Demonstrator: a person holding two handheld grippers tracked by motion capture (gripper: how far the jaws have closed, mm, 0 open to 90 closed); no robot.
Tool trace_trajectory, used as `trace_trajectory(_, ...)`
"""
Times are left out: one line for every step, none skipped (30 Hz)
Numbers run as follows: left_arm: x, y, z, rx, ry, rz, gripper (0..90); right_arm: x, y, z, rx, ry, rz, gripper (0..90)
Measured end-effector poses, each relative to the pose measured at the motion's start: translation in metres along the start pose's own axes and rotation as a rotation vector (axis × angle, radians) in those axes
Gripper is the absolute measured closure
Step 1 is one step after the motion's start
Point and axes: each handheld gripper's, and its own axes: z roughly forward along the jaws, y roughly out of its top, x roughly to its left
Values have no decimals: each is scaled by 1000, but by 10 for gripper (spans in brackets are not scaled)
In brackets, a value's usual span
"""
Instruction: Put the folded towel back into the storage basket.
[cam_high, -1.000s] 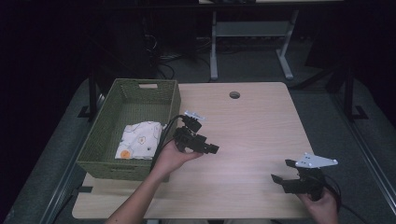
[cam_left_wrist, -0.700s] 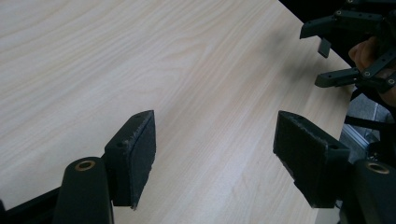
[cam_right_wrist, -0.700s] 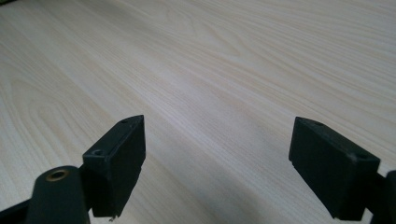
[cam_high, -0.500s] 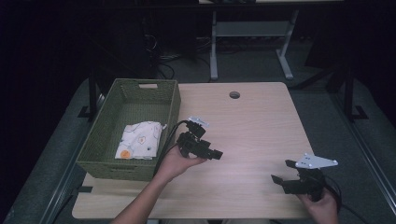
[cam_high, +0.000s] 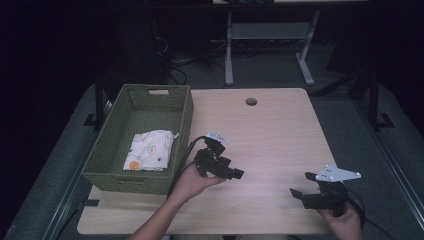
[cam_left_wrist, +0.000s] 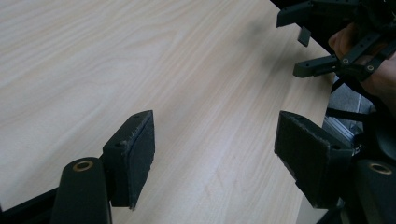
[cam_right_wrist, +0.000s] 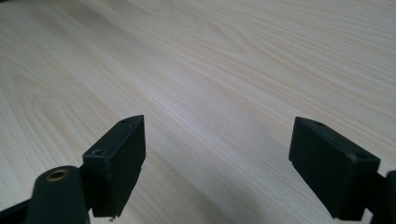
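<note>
left gripper (cam_high: 235, 174) just beside the green basket (cam_high: 107, 155), jaws wide and empty over bare tabletop (cam_high: 270, 130). folded white cloth (cam_high: 150, 150) lying flat inside the basket, apart from both grippers, probably placed there as the finished job. right gripper (cam_high: 300, 187) low at the near right corner, jaws wide too, holding nothing, likely parked clear of the work.

The room around the table (cam_high: 280, 125) is dim, nearly black at the high view's edges, while the tabletop is evenly lit from above. Shadows are soft. Both gripper views are bright, with near jaws slightly blurred.
</note>
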Motion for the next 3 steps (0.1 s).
trace_trajectory(-1,-1,1,0,-1,-2,289,0,0,0,2,0,-2,185)
trace_trajectory(-2,-3,1,-5,-1,-2,288,1,0,0,2,0,-1,185)
trace_trajectory(-2,-5,1,-10,-4,-3,287,1,1,1,1,1,-3,185)
